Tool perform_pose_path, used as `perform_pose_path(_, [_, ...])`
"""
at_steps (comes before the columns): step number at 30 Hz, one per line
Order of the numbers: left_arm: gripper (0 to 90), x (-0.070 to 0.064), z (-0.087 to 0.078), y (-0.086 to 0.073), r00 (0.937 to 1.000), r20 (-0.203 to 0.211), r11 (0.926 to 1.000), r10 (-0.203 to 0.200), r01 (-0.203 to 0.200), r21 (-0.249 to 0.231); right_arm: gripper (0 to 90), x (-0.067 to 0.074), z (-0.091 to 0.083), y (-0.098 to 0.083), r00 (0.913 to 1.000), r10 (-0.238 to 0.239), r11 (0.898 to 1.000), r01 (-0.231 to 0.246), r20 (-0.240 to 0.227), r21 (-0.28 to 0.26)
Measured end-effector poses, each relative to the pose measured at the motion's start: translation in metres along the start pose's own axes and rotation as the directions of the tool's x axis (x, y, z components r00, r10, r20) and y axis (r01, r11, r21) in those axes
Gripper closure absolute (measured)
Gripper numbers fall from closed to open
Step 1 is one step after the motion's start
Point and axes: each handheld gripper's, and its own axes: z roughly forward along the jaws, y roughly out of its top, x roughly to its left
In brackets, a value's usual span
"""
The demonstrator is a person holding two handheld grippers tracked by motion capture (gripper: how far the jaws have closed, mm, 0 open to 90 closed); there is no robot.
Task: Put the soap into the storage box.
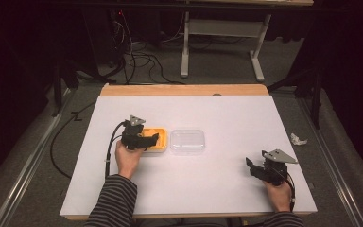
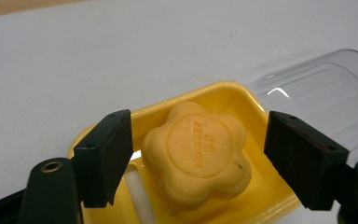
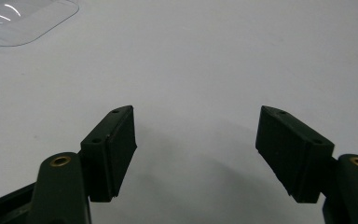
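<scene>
Left gripper (image 1: 147, 140): over yellow tray (image 1: 161, 147), left of table (image 1: 227, 113) centre. Jaws wide, flanking flower-shaped soap (image 2: 196, 161) without contact. Soap lies flat inside tray, stamped face up; stamped lettering runs along jaw direction in left gripper view. Tray long axis runs left-right across table. Clear lid (image 1: 187, 141) just beside tray on its right, same axis. Right gripper (image 1: 251, 165): near front right table corner, jaws wide, nothing between them, well apart from lid.
</scene>
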Motion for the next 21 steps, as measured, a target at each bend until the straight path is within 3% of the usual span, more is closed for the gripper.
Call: perform_pose_path(21, [24.3,-0.013,-0.031,0.0,0.9986,0.031,0.9965,0.043,-0.041,-0.073,29.2,-0.001,-0.001,0.0,0.9999,0.012,1.0,-0.012,-0.005,-0.006])
